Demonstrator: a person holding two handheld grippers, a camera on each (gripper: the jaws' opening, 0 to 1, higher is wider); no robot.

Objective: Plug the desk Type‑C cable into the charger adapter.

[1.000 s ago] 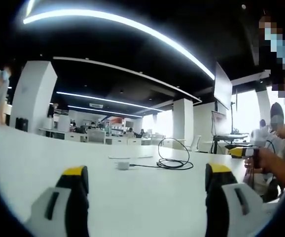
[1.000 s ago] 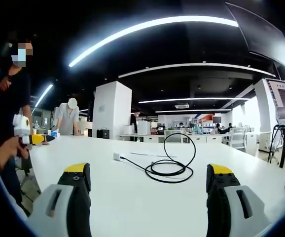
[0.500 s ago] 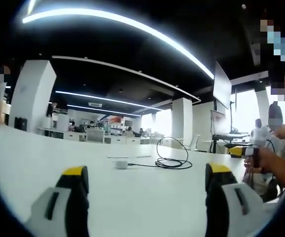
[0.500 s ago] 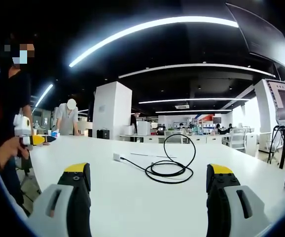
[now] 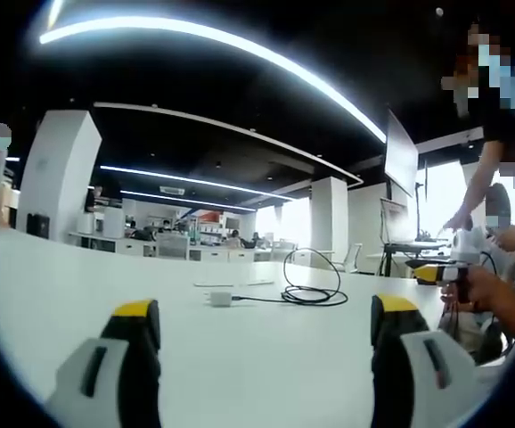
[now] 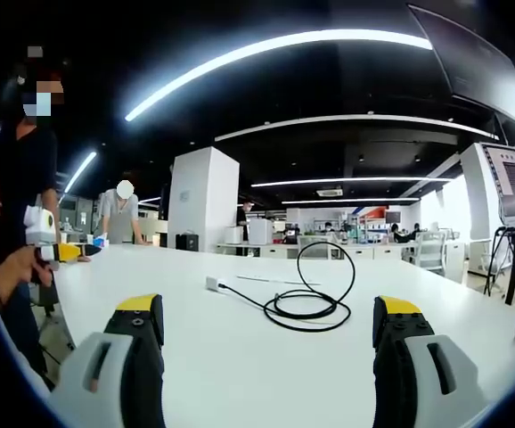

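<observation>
Type-C cable (image 6: 304,308): black, coiled in a loose loop on the white counter (image 6: 240,366), one strand arching upward; tail runs toward the charger adapter (image 6: 211,283); in the left gripper view seen as a flatter coil (image 5: 315,293) to the right of the small white adapter block (image 5: 221,299).
Charger adapter: small white block resting flat on the counter, well ahead of both claws; cable end at or just beside it, too small to tell whether plugged or merely touching.
Left claw (image 5: 266,343): wide open, yellow-tipped jaws far apart, gripping nothing, low over the counter and well short of adapter and cable.
Right claw (image 6: 271,343): likewise wide open and empty, aimed at the coil, well apart from it.
Change over the last second: almost none near the task's things; cable and adapter in the same spots, both views barely shifted; only bystanders moving, a masked person (image 5: 498,116) leaning in at the right edge of the left gripper view.
Other gripper in view: held in a hand (image 5: 494,294) at the right of the left gripper view, and at the left edge of the right gripper view.
Meaning for the task: approach not yet begun, nothing grasped; likely next, closing in on the adapter and the cable's plug end.
</observation>
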